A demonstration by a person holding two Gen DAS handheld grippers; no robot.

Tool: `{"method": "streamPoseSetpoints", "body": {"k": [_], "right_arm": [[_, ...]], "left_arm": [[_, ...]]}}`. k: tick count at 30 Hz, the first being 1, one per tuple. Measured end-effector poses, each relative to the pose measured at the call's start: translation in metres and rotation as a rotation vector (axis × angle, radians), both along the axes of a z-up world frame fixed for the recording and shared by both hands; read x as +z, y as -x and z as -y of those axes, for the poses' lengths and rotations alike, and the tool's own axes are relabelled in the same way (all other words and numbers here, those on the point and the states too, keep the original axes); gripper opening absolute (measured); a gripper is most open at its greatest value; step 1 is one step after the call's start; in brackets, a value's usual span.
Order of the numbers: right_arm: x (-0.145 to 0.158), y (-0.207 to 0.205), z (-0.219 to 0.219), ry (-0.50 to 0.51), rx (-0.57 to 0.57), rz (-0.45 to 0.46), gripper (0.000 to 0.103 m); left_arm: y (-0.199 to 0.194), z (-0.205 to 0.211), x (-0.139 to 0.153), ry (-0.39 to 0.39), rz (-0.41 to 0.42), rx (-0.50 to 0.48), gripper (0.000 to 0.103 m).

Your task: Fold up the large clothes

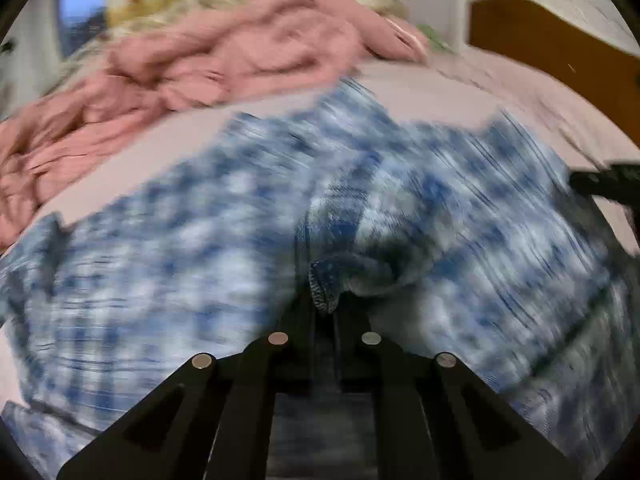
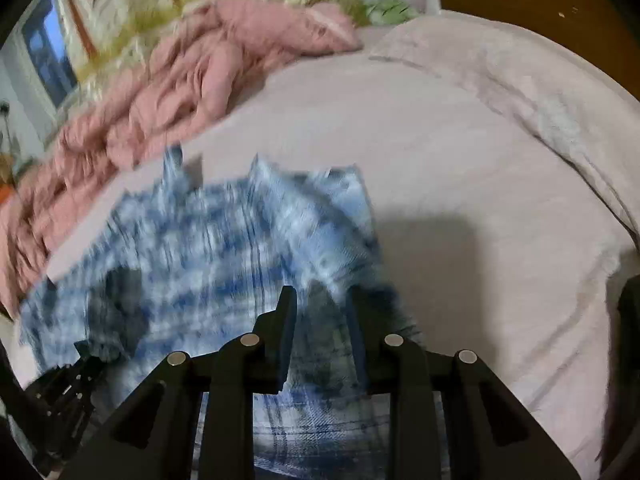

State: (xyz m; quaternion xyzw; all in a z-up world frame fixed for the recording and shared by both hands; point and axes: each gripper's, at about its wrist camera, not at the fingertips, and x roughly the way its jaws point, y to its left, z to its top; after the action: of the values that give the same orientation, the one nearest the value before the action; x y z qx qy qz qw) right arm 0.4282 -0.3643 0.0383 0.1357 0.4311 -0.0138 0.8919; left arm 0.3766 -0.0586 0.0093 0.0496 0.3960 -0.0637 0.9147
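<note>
1. A crumpled pink blanket (image 1: 208, 68) lay heaped along the bed (image 2: 460, 160) toward ten o'clock.
2. The blue-and-white plaid shirt (image 1: 200, 220) sprawled over the pale sheet at centre, rumpled and blurred, its checks smeared into streaks.
3. The left tongs (image 1: 326, 308) were clenched on a stitched hem of the shirt, cloth bunched just ahead of the tips.
4. The right tongs (image 2: 320, 312) had shirt fabric between the fingers at six o'clock; whether they pinched it I cannot tell.

Blue-and-white plaid shirt (image 1: 224, 240) (image 2: 208, 248) lies rumpled and motion-blurred on the bed; stitched hem bunched upward.
</note>
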Motion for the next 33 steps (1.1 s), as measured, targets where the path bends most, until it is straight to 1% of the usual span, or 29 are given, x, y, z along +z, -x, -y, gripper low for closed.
{"method": "streamPoseSetpoints", "body": {"k": [2,4,6,7,10,11,13,16,17,18,20,24,25,26,28,29,30,31,32,33], "right_arm": [[0.008,0.004,0.005,0.011,-0.012,0.025,0.028],[0.011,0.005,0.005,0.024,-0.007,0.031,0.029],[0.009,0.003,0.005,0.018,0.000,0.022,0.029],[0.007,0.001,0.004,0.015,0.004,0.011,0.029],[0.000,-0.003,-0.002,0.029,0.004,-0.018,0.029],[-0.002,-0.005,-0.004,0.032,0.006,-0.019,0.029],[-0.003,-0.004,-0.008,0.041,0.017,-0.020,0.029],[-0.002,-0.003,-0.013,0.062,0.029,-0.017,0.029],[-0.001,-0.003,-0.015,0.073,0.028,-0.015,0.029],[0.000,-0.002,-0.015,0.079,0.026,-0.013,0.029],[0.002,-0.001,-0.016,0.087,0.016,-0.003,0.029],[0.010,0.004,-0.011,0.081,-0.029,0.028,0.036],[0.012,0.005,-0.010,0.079,-0.037,0.035,0.036],[0.016,0.007,-0.009,0.077,-0.049,0.047,0.036],[0.024,0.013,-0.009,0.074,-0.068,0.069,0.037],[0.030,0.016,-0.011,0.073,-0.075,0.081,0.039],[0.038,0.023,-0.013,0.072,-0.082,0.100,0.046],[0.044,0.027,-0.015,0.072,-0.086,0.113,0.051],[0.052,0.034,-0.020,0.077,-0.088,0.135,0.052],[0.062,0.042,-0.028,0.096,-0.077,0.162,0.052]], "left_arm": [[0.002,-0.022,0.012,0.020,0.050,0.070,0.006],[0.001,-0.043,0.018,0.049,0.074,0.120,0.006],[-0.006,-0.058,0.021,0.036,0.082,0.161,0.006],[-0.010,-0.068,0.020,0.036,0.080,0.183,0.006],[-0.017,-0.094,0.018,0.073,0.060,0.259,0.006],[-0.017,-0.100,0.018,0.072,0.060,0.276,0.006],[-0.016,-0.109,0.016,0.068,0.050,0.303,0.006],[-0.019,-0.119,0.009,0.108,0.013,0.325,0.006],[-0.020,-0.119,0.008,0.110,0.008,0.332,0.007],[-0.019,-0.120,0.008,0.107,0.011,0.337,0.009],[-0.016,-0.120,0.013,0.099,0.043,0.350,0.011],[-0.005,-0.122,0.032,0.094,0.128,0.377,0.018],[-0.002,-0.123,0.037,0.091,0.145,0.392,0.018],[0.001,-0.125,0.041,0.076,0.163,0.411,0.018],[0.006,-0.130,0.049,0.060,0.199,0.433,0.022],[0.008,-0.134,0.052,0.085,0.202,0.424,0.030],[0.009,-0.138,0.056,0.130,0.200,0.401,0.039],[0.011,-0.142,0.061,0.189,0.195,0.372,0.042],[0.014,-0.144,0.066,0.221,0.201,0.357,0.043],[0.019,-0.143,0.073,0.232,0.217,0.343,0.043]]}}
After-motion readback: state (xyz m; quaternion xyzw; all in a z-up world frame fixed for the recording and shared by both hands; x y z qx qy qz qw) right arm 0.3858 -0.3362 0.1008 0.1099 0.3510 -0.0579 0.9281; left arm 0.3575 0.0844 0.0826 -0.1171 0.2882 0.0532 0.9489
